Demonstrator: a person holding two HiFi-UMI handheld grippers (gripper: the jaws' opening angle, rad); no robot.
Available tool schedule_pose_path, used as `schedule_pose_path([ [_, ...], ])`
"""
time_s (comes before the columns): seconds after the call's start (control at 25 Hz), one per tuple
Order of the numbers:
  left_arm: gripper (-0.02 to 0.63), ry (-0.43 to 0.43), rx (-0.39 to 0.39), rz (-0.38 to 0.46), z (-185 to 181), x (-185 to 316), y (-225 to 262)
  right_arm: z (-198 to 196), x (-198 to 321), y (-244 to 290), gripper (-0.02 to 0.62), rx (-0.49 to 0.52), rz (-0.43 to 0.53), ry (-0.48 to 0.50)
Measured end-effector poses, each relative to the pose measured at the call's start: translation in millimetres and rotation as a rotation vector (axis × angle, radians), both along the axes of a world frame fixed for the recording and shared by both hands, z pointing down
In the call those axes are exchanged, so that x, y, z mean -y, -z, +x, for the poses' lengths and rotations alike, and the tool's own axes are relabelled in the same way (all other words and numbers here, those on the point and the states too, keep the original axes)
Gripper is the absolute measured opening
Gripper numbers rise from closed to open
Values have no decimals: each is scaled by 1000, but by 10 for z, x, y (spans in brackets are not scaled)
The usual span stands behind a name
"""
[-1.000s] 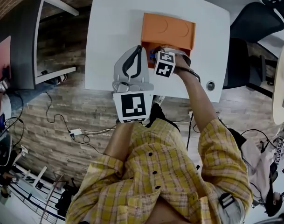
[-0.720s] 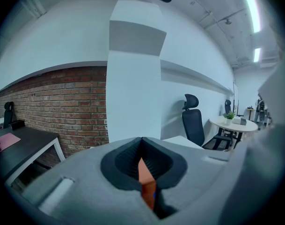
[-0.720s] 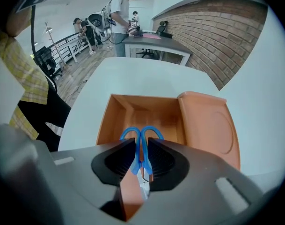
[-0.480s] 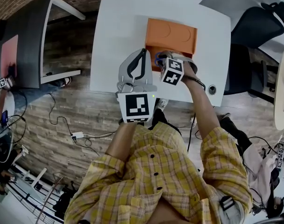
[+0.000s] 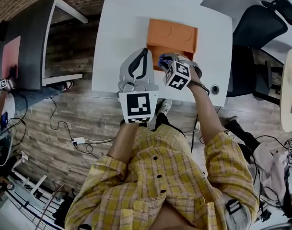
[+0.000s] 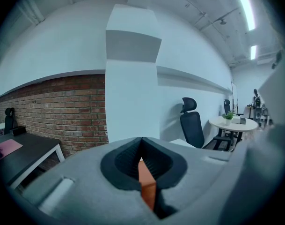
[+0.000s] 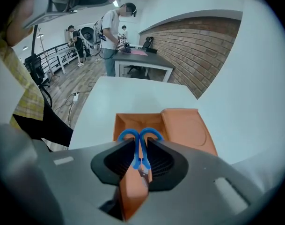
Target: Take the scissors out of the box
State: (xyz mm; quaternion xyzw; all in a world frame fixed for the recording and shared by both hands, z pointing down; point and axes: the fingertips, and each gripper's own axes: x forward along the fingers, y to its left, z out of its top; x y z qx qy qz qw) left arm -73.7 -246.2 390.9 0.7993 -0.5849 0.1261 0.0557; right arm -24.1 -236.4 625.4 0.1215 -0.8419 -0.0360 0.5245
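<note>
Blue-handled scissors (image 7: 128,135) stand between the pads of my right gripper (image 7: 141,142), their handles poking out past the tips. They hang above the orange box (image 7: 132,122), whose lid (image 7: 188,131) lies open flat beside it. The jaws are opening slightly, with the scissors still gripped between them. In the head view the right gripper (image 5: 164,62) holds the scissors (image 5: 162,58) over the box's near edge, in front of the lid (image 5: 172,32). My left gripper (image 5: 145,51) hovers just left of the box, its tips together and holding nothing; the left gripper (image 6: 141,138) faces a white wall.
The box sits on a white table (image 5: 122,23) with a round cable port (image 5: 214,89) near its front right corner. A black office chair (image 5: 261,23) stands to the right, a dark desk (image 5: 26,32) to the left. People (image 7: 112,32) stand at a far desk.
My right gripper has risen and tilted, lifting the scissors up out of the box. The left gripper has stayed beside the box.
</note>
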Motion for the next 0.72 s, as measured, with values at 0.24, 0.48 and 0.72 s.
schedule_pose_path([
  [0.24, 0, -9, 9, 26, 67, -97, 101, 8, 8, 243, 89, 61, 50, -46],
  [0.48, 0, -9, 10, 50, 59, -172, 224, 3, 7, 671, 89, 162, 102, -114],
  [0.72, 0, -15, 16, 82, 95, -265, 377, 47, 4, 1124, 89, 276, 150, -213],
])
